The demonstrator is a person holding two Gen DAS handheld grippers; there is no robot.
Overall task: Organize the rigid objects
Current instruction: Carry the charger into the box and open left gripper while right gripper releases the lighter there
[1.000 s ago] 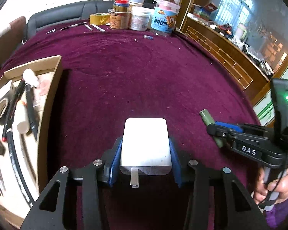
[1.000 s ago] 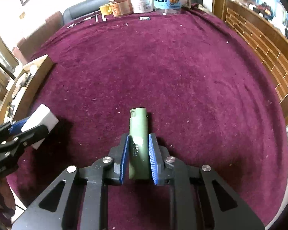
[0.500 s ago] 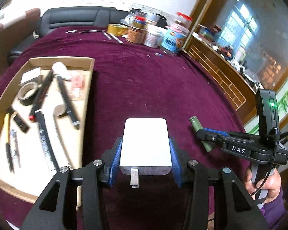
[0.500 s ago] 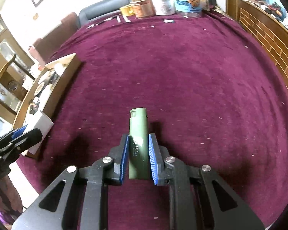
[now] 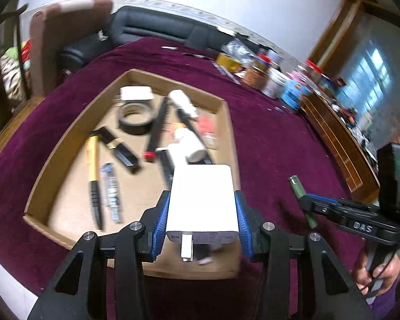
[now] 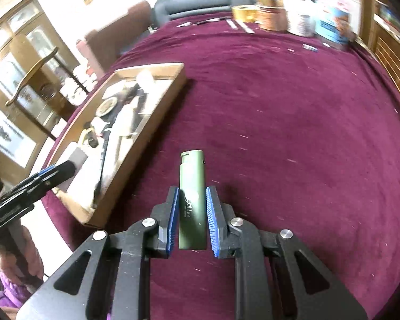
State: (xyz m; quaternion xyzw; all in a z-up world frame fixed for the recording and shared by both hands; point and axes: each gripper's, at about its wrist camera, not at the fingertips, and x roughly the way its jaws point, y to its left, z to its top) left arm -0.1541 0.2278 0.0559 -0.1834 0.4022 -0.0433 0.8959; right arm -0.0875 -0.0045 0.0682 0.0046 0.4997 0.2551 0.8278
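Both grippers loaded, swung left to the tray.

White rectangular plug-in charger stays clamped in the left gripper, now over the near right corner of the shallow cardboard tray; a second ago the tray sat at far left. Slim olive-green lighter stays pinched in the right gripper, above the maroon cloth just right of the tray, previously well apart.

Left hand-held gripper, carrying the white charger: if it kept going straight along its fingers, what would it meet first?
Probably the inside of the cardboard tray. The left hand-held gripper points down over the tray's near right corner, toward the white bottle just beyond the charger. Depth is unclear, so bottle or tray floor.
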